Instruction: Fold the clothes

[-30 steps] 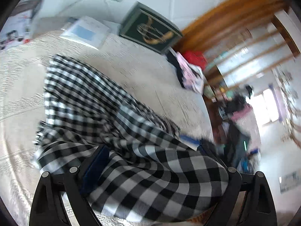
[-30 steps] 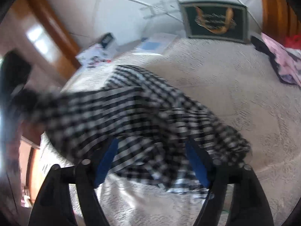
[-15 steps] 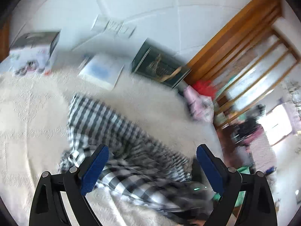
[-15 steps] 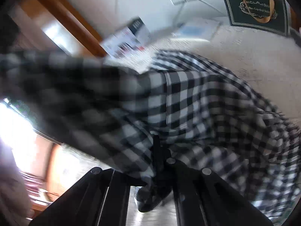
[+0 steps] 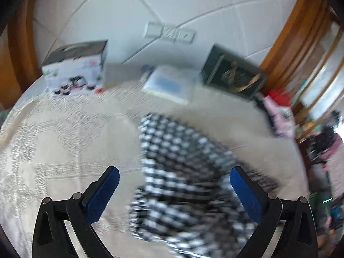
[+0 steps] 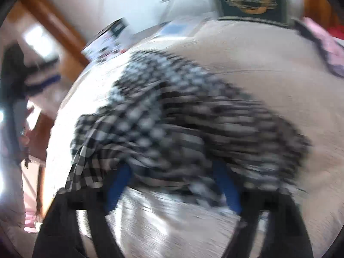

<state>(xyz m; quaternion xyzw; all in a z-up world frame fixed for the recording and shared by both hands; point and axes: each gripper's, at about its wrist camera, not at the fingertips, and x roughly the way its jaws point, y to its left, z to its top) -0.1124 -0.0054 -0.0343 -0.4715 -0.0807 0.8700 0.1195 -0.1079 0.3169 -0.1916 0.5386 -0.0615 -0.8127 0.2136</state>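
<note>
A black-and-white checked garment (image 5: 182, 167) lies crumpled on the cream bedspread (image 5: 64, 139). In the left wrist view my left gripper (image 5: 174, 169) hovers over its near end with the jaws opening wide. The blue pads (image 5: 103, 193) are bare and touch no cloth. The right wrist view is blurred. There the garment (image 6: 172, 111) bunches over the tips of my right gripper (image 6: 172, 172). That gripper's jaws are opening, its blue pads (image 6: 118, 185) stand well apart, and cloth lies loosely between them.
Along the white tiled wall stand a printed white box (image 5: 75, 68), a flat white-and-blue box (image 5: 169, 83) and a dark green box (image 5: 232, 73). Pink and red clothes (image 5: 277, 111) lie at the bed's right edge, beside wooden railings (image 5: 301, 49).
The cloth that covered my left fingers has slipped off and the left gripper has swung left. My right gripper was shut on the cloth half a second ago; its jaws now stand apart.
</note>
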